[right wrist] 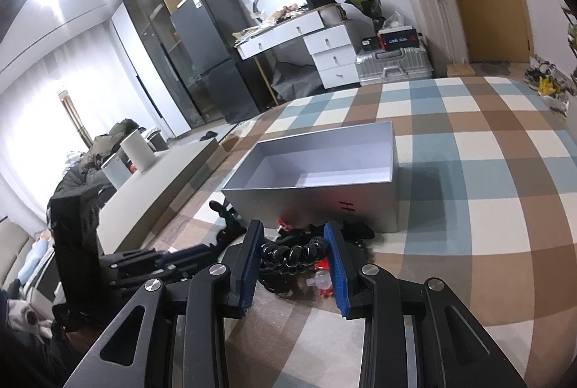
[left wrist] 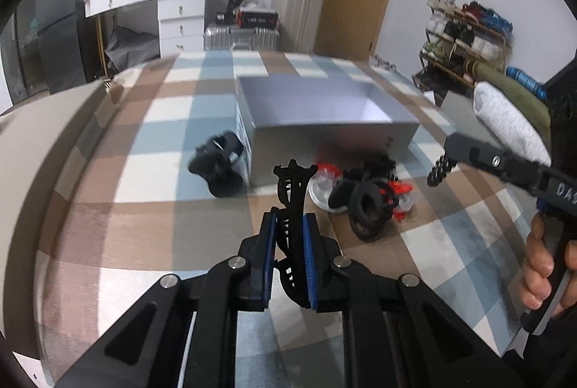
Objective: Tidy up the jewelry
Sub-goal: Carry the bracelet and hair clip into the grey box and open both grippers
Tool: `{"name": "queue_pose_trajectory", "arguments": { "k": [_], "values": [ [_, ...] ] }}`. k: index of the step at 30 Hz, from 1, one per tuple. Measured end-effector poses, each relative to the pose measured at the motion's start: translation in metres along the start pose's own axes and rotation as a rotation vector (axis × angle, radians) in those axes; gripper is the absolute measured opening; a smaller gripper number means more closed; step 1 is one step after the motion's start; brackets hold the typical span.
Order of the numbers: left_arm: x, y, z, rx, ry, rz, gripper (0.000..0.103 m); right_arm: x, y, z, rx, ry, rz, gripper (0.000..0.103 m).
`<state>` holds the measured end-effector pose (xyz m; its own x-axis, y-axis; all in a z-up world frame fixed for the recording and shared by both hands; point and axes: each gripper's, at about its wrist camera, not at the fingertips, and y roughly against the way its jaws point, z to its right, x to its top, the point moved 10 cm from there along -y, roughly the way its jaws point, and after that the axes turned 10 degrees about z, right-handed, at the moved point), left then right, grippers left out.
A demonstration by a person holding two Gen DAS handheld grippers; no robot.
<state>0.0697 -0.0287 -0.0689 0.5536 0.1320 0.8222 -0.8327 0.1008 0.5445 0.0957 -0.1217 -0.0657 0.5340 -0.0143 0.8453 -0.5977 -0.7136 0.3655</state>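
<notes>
Your left gripper (left wrist: 290,258) jaws grasp a black lattice hairpiece (left wrist: 293,193); right gripper (right wrist: 294,261) jaws pinch a black spiral hair tie (right wrist: 293,252), both lifted for the open grey cardboard box (right wrist: 360,204).

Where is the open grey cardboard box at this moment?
The open grey cardboard box sits on the checked brown, blue and white cloth, in the middle of both views, just behind the pile of black and red jewelry.

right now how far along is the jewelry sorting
Nothing looks stored yet: the grey box shows only bare interior. In hand: the left gripper pinches a black hair clip, and the right gripper holds a black coil hair tie. Left: the pile beside the box and a black item at its corner.
</notes>
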Motion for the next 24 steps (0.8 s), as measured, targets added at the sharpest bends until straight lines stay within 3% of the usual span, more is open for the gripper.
{"name": "queue_pose_trajectory", "arguments": {
  "k": [9, 18, 24],
  "values": [
    [0.040, 0.011, -0.003, 0.000, 0.023, 0.138, 0.010, 0.018, 0.004, -0.007, 0.025, 0.009, 0.066, 0.033],
    [0.074, -0.015, -0.002, -0.004, 0.019, 0.189, 0.010, 0.053, -0.005, -0.008, 0.019, 0.041, 0.118, 0.033],
    [0.077, -0.039, -0.003, -0.013, 0.020, 0.179, 0.010, 0.068, -0.022, 0.000, 0.004, 0.025, 0.127, 0.033]
  ]
}}
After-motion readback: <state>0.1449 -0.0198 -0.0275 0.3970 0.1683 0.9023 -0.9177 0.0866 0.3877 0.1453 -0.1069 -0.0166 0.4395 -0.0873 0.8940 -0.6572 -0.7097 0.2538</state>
